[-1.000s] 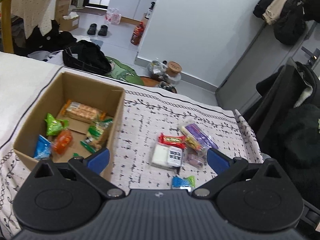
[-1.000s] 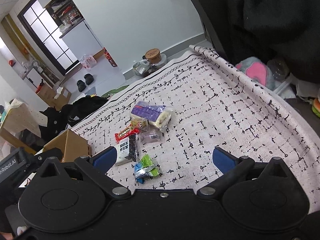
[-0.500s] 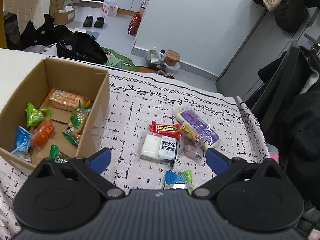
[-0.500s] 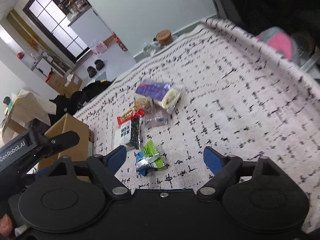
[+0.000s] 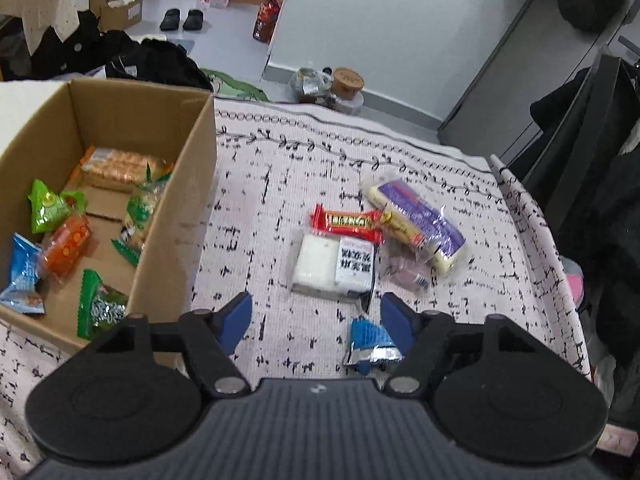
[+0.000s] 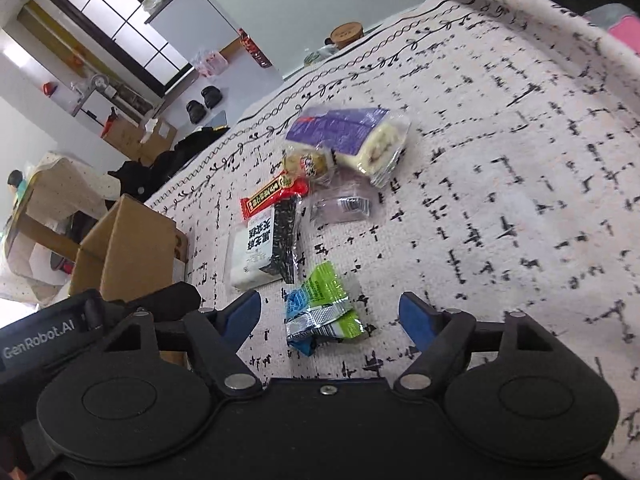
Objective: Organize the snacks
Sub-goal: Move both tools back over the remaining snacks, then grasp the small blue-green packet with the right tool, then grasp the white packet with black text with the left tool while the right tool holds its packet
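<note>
A cardboard box (image 5: 188, 184) holding several snack packets stands at the left of the patterned cloth; it also shows in the right wrist view (image 6: 132, 240). Loose snacks lie right of it: a white and black packet (image 5: 334, 266), a red bar (image 5: 346, 222), a purple roll cake (image 5: 416, 224) and a small blue-green packet (image 5: 370, 346). My left gripper (image 5: 316, 320) is open just above the cloth, near the white packet. My right gripper (image 6: 330, 316) is open with the blue-green packet (image 6: 322, 308) between its fingers, not touched.
The cloth-covered table (image 5: 280, 168) drops off at the far and right edges. A dark chair with clothes (image 5: 592, 184) stands at the right. Bags, shoes and boxes lie on the floor beyond the table.
Both grippers have moved forward and lower towards the loose snacks, and their fingers have narrowed. The blue-green packet now lies between the right gripper's fingers.
</note>
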`<state>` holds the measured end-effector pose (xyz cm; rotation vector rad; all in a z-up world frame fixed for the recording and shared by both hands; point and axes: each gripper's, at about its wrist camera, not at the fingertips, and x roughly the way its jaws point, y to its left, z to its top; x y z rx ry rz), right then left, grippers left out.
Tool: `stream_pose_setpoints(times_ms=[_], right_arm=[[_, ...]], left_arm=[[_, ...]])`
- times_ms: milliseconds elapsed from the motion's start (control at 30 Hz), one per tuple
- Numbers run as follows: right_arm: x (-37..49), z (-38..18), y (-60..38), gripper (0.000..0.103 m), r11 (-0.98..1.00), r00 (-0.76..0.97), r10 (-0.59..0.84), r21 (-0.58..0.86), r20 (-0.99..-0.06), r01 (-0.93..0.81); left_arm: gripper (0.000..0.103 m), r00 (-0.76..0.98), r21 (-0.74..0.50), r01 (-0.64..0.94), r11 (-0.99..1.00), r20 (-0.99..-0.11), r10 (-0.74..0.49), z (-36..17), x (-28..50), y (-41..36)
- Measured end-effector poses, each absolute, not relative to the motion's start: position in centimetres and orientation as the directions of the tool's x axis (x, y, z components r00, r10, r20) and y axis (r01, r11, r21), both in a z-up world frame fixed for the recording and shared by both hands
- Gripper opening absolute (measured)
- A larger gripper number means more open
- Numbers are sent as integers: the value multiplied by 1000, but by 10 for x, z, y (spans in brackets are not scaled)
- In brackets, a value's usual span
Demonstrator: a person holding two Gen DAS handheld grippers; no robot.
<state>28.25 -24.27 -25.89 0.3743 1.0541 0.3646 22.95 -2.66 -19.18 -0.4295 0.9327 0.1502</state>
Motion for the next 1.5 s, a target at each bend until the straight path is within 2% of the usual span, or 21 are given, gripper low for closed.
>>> stream_pose_setpoints(times_ms=[167, 200, 233, 400, 567, 700, 933, 1500], right_arm=[[287, -266, -230, 66, 889, 428, 452, 435, -783, -143], [286, -266, -228, 59, 895, 433, 443, 419, -785, -155], [286, -266, -226, 45, 900, 435, 433, 401, -789, -169], [287, -264, -234, 34, 895, 430, 443, 419, -786, -157], [287, -262, -252, 33, 907, 456, 405, 413, -793, -86], [287, -260, -269, 33, 917, 487, 361, 398, -795, -29], [285, -258, -287, 33, 908, 515, 335, 417, -789, 47], [294, -264, -287, 33, 900, 548, 328, 430, -769, 66]], left_arm=[[63, 589, -311, -314, 897, -805, -73, -197, 231, -23], [63, 592, -314, -311, 897, -802, -76, -198, 232, -23], [63, 596, -315, -310, 897, -799, -75, -199, 233, -23], [63, 593, -328, -323, 888, -801, -81, -206, 238, -20], [67, 572, -269, -307, 913, -819, -49, -215, 246, -29], [67, 554, -296, -306, 905, -828, -84, -220, 251, -33], [72, 551, -259, -293, 920, -832, -59, -223, 260, -47], [77, 518, -214, -325, 921, -855, -16, -240, 294, -48]])
